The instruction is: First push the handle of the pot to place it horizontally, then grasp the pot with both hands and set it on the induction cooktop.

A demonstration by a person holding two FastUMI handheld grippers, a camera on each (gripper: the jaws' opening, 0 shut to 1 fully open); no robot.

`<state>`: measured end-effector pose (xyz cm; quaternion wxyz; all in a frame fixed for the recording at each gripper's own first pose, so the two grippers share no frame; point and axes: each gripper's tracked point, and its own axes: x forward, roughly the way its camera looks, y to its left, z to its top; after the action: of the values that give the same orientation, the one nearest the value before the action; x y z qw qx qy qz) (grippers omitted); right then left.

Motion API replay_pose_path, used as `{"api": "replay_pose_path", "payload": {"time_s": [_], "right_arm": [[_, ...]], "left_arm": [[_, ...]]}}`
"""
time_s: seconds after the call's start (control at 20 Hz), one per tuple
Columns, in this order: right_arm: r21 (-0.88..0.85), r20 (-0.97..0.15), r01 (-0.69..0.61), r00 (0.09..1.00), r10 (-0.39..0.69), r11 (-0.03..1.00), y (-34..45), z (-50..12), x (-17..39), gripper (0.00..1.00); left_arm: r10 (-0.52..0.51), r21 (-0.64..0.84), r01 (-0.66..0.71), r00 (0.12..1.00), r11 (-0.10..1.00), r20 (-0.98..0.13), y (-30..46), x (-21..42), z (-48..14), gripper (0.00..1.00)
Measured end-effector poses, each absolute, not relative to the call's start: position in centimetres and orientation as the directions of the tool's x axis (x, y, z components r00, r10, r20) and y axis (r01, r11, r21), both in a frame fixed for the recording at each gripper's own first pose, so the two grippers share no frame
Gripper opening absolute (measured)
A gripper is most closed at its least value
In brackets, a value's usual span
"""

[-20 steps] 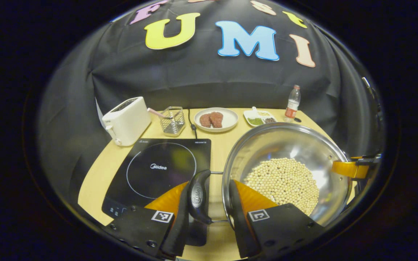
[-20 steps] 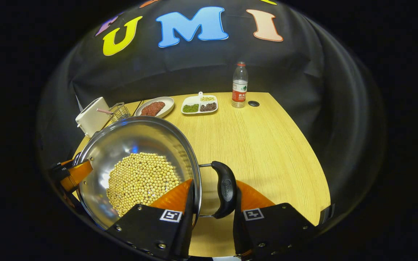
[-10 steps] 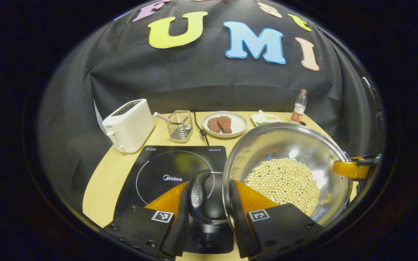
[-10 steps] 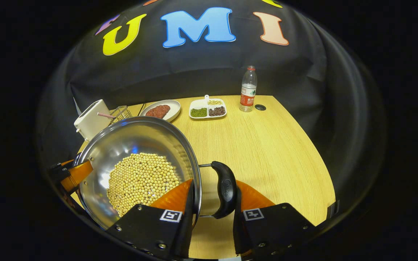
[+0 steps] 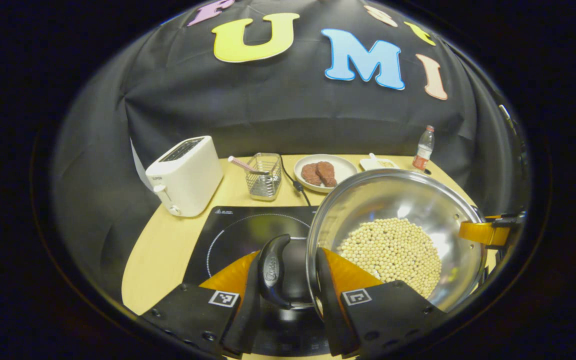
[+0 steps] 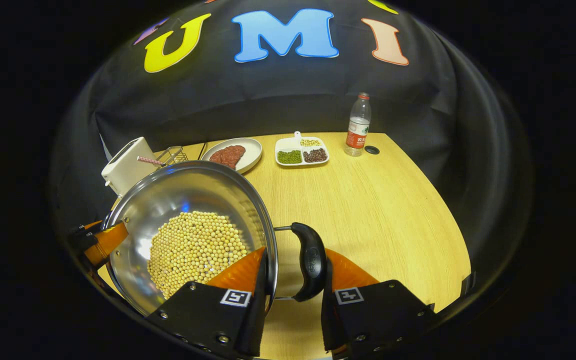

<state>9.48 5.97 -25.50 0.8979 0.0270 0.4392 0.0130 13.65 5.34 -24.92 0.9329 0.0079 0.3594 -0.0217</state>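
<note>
A steel pot (image 5: 398,200) holding soybeans (image 5: 393,250) hangs between both grippers. My left gripper (image 5: 285,265) is shut on its black left handle (image 5: 273,270), one finger outside the handle and the other inside the rim. The black induction cooktop (image 5: 238,230) lies just under that handle and the pot's left edge. In the right gripper view the pot (image 6: 183,192) sits at the left, and my right gripper (image 6: 295,260) is shut on the black right handle (image 6: 310,260) in the same way. Each gripper also appears at the pot's far side, the right gripper (image 5: 488,232) and the left gripper (image 6: 100,240).
Behind the cooktop stand a white toaster (image 5: 185,175), a wire basket (image 5: 264,176), a power cable (image 5: 293,182) and a plate of meat (image 5: 322,172). A divided dish of beans (image 6: 302,151) and a water bottle (image 6: 357,125) stand at the back of the wooden table (image 6: 368,200).
Both grippers have carried the pot to the left. The cooktop, earlier well left of the pot, now lies under its left handle and edge.
</note>
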Motion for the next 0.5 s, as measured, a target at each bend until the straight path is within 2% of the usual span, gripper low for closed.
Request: {"api": "replay_pose_path", "payload": {"time_s": [0.1, 0.15, 0.5], "right_arm": [[0.059, -0.791, -0.003, 0.61, 0.049, 0.998, 7.4, -25.7, 9.8, 0.46], [0.058, -0.792, -0.006, 0.609, 0.05, 0.998, 8.1, -25.8, 10.0, 0.46], [0.061, -0.803, -0.026, 0.593, 0.064, 0.998, 13.3, -26.7, 11.2, 0.46]], "left_arm": [[-0.031, -0.002, 0.041, 0.738, 0.999, -0.674, 6.9, 13.8, -25.2, 0.61], [-0.03, -0.003, 0.037, 0.737, 0.999, -0.676, 7.7, 14.0, -25.5, 0.58], [-0.005, 0.005, 0.012, 0.726, 1.0, -0.687, 13.0, 14.6, -26.3, 0.58]]}}
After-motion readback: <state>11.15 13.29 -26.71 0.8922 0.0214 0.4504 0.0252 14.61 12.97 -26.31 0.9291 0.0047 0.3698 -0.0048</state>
